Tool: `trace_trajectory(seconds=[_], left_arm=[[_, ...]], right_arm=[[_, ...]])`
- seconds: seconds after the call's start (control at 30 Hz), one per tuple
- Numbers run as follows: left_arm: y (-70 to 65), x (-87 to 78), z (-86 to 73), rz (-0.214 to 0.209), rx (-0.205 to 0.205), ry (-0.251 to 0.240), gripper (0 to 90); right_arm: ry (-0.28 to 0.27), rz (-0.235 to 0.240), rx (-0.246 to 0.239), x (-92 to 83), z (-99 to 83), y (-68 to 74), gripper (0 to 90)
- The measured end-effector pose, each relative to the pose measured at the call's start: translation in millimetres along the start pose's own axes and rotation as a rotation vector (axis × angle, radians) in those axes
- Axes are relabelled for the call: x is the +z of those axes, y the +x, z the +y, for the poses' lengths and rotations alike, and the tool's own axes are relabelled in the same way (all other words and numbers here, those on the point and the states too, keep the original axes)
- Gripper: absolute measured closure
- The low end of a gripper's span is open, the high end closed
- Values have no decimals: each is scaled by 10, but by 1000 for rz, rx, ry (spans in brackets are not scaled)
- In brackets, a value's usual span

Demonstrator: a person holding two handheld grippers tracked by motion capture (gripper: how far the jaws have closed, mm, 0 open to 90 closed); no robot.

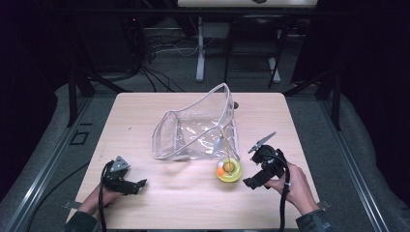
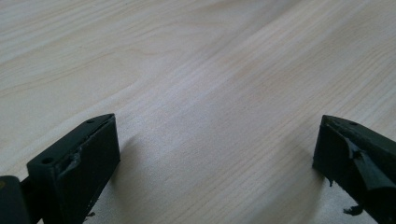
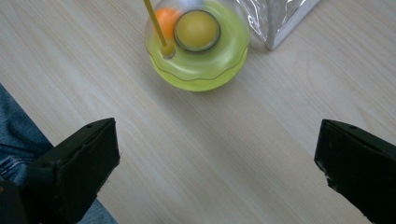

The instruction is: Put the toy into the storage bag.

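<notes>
Right gripper jaws wide apart, holding nothing, low over table, aimed at yellow-green toy; left gripper also spread, idle at near-left. Toy sits just beside near corner of clear plastic bag. I judge toy light, hard, slick plastic; thin stick looks fragile, so I'd pinch across scalloped rim

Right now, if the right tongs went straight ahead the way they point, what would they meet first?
Most likely the yellow-green toy, which lies ahead between the wide-open jaws of the right tongs. The clear bag sits just beyond it. Depth is hard to judge; bare table lies between.
</notes>
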State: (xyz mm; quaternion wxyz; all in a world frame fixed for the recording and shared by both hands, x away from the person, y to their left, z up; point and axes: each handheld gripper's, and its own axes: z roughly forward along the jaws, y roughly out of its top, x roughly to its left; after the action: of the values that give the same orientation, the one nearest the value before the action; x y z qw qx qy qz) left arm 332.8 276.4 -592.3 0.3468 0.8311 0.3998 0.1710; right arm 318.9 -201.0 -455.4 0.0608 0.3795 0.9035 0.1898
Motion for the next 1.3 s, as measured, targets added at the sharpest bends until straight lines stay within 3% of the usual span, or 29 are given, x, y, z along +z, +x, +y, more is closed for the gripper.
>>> trace_trajectory(seconds=[0.03,0.07,0.17,0.2,0.23,0.47,0.87,1.1,1.3], left_arm=[[1,0,0,0,1,0,2],[0,0,0,-1,-1,0,2],[0,0,0,-1,-1,0,2],[0,0,0,-1,-1,0,3],[0,0,0,-1,0,0,2],[0,0,0,-1,0,0,3],[0,0,0,-1,0,0,2],[0,0,0,-1,-1,0,2],[0,0,0,-1,-1,0,2]], right_arm=[[8,-5,-9,-2,16,0,0],[54,-42,-22,-34,54,13,2],[4,-56,-30,-26,102,18,51],[12,11,-25,-51,126,-5,51],[9,17,-21,-57,142,-7,50],[15,25,-19,-69,294,-15,46],[26,36,-61,-68,519,38,93],[44,36,-80,-53,604,70,154],[45,40,-114,-79,720,139,319]])
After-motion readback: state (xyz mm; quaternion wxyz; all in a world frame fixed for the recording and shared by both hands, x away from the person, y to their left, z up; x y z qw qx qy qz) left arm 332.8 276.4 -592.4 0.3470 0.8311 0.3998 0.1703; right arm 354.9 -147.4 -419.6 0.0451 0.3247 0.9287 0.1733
